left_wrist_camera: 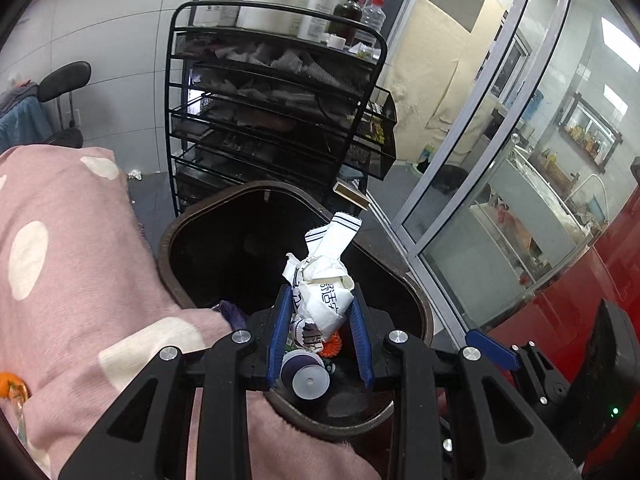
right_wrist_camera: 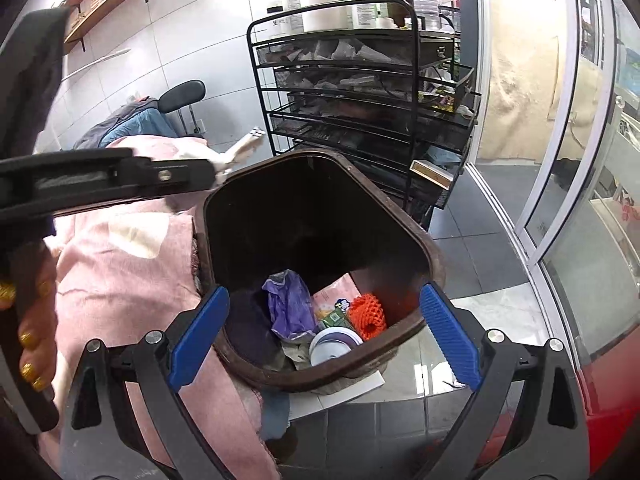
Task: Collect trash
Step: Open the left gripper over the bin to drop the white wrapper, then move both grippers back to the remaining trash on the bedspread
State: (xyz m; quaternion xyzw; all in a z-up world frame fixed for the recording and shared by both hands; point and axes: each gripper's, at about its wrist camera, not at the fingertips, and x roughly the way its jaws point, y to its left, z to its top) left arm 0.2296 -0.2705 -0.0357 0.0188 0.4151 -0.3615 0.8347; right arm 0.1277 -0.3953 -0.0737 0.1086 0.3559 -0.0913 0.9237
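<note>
1. The left gripper (left_wrist_camera: 320, 312) is clamping a crumpled white wrapper (left_wrist_camera: 322, 276) between its blue pads, jaws narrowed onto it; the wrapper is sticking up and forward past the fingertips.
2. The wrapper is hanging over the open mouth of the bin (left_wrist_camera: 416, 300), near the rim closest to the camera, probably so that a release drops it straight in.
3. The right gripper (right_wrist_camera: 324, 320) is standing wide open and holding nothing; its pads are bracketing the bin's near rim, with the bin (right_wrist_camera: 432, 256) below and ahead.
4. Inside the bin, earlier trash is lying at the bottom: a purple bag (right_wrist_camera: 288, 304), an orange net (right_wrist_camera: 366, 314) and a white lid (right_wrist_camera: 334, 346), all crowded toward the near wall.
5. A pink spotted cloth (left_wrist_camera: 72, 248) is lying against the bin's left rim, touching it.
6. A black wire rack (left_wrist_camera: 272, 112) of bottles is standing behind the bin's far rim.
7. Judged stage: the wrapper is ready for dropping; the risk is that it catches on the rim and falls outside.
</note>
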